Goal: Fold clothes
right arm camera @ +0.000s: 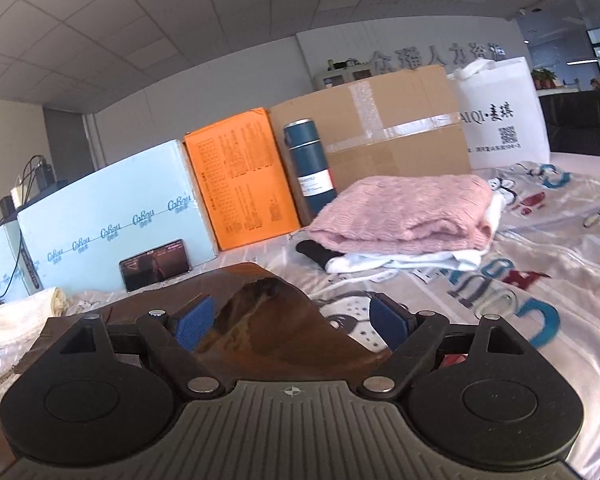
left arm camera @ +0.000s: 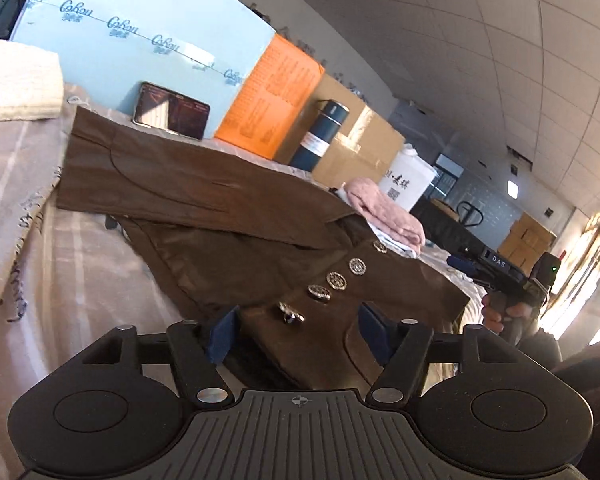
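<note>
Five buttons (left arm camera: 336,280) (left view only) on brown jacket (left arm camera: 204,200); both tools released.

The left claw (left arm camera: 298,330) gapes over the brown jacket's (left arm camera: 204,208) buttoned hem, pink sweater (left arm camera: 384,208) beyond the jacket.

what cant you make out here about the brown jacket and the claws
- Brown jacket, near hem: left wrist view, hidden behind the left claw.
- Jacket's full spread: right wrist view, cut off by the right claw.
- Right claw's fingers: left wrist view, only its body shows, small at the edge.
</note>
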A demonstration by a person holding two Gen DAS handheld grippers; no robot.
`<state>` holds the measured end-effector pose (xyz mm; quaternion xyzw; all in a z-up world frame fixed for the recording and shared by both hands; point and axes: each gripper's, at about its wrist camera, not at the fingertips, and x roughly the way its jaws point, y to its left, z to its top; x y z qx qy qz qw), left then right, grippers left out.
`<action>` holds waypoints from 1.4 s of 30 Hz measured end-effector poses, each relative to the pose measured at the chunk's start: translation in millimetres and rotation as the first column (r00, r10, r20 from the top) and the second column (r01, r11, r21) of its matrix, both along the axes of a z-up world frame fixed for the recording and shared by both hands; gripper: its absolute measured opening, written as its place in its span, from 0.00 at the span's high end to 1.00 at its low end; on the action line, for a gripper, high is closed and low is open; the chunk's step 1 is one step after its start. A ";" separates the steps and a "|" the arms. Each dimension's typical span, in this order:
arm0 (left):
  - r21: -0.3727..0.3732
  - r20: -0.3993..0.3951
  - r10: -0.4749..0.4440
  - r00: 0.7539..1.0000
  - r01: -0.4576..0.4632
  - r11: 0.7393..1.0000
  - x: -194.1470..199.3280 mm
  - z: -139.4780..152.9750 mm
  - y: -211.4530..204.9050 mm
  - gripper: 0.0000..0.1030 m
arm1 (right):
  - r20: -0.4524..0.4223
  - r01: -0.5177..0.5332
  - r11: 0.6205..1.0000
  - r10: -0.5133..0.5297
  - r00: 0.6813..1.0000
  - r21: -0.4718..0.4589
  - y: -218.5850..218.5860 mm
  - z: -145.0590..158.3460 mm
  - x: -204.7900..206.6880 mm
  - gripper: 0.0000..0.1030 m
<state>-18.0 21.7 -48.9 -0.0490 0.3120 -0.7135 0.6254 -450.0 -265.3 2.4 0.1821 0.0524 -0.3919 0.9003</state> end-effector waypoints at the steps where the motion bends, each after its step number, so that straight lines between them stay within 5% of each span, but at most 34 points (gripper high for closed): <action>1: -0.014 0.004 0.021 1.000 -0.021 1.000 4.4 3.9 0.2 0.29 | -0.016 -0.019 1.000 0.019 1.000 -0.005 -5.9 6.1 8.8 0.18; 6: -0.047 0.031 0.226 0.974 -0.224 0.973 40.0 27.0 -10.2 0.27 | -0.120 -0.126 0.991 0.131 0.984 0.054 -52.6 25.3 64.8 0.18; 11: 0.036 0.034 0.443 0.896 -0.444 0.895 90.5 36.3 -32.9 0.27 | -0.296 -0.222 0.961 0.263 0.918 0.164 -95.0 14.1 122.7 0.18; 14: 0.126 0.028 0.467 0.884 -0.466 0.876 106.3 24.9 -44.7 0.27 | -0.279 -0.257 0.929 0.330 0.902 0.266 -106.2 5.1 136.8 0.18; 17: 0.186 0.068 0.448 0.892 -0.452 0.872 104.3 13.1 -58.2 0.32 | -0.166 -0.318 0.878 0.395 0.904 0.357 -111.3 1.6 138.7 0.18; 18: 0.196 0.088 0.443 0.892 -0.452 0.870 102.0 10.5 -62.0 0.38 | -0.132 -0.336 0.861 0.410 0.902 0.381 -113.2 0.6 140.6 0.18; 20: 0.202 0.150 0.441 0.885 -0.464 0.862 94.8 9.1 -66.5 0.69 | -0.114 -0.333 0.846 0.412 0.904 0.417 -116.2 -1.0 150.1 0.20; 22: 0.194 0.192 0.424 0.885 -0.457 0.868 87.8 10.9 -67.5 0.84 | -0.114 -0.321 0.836 0.409 0.906 0.445 -119.3 -3.8 159.5 0.25; 26: 0.170 0.216 0.387 0.897 -0.425 0.889 77.9 15.4 -64.7 0.96 | -0.097 -0.306 0.805 0.407 0.908 0.509 -128.3 -13.4 174.6 0.40; 31: 0.141 0.155 0.353 0.923 -0.374 0.916 68.7 19.6 -61.4 0.97 | -0.073 -0.264 0.810 0.351 0.933 0.523 -137.7 -18.1 184.9 0.50; 34: 0.126 0.103 0.333 0.937 -0.345 0.930 64.7 17.4 -59.4 0.97 | -0.059 -0.236 0.825 0.309 0.949 0.513 -144.6 -18.5 183.7 0.80; 36: 0.112 0.051 0.311 0.949 -0.315 0.943 62.4 15.5 -57.3 0.98 | -0.037 -0.228 0.843 0.280 0.959 0.487 -147.9 -15.6 177.5 0.92; 42: 0.087 -0.044 0.216 0.975 -0.211 0.974 43.1 13.3 -53.3 0.98 | -0.012 -0.202 0.876 0.230 0.973 0.438 -157.7 -1.6 160.6 0.94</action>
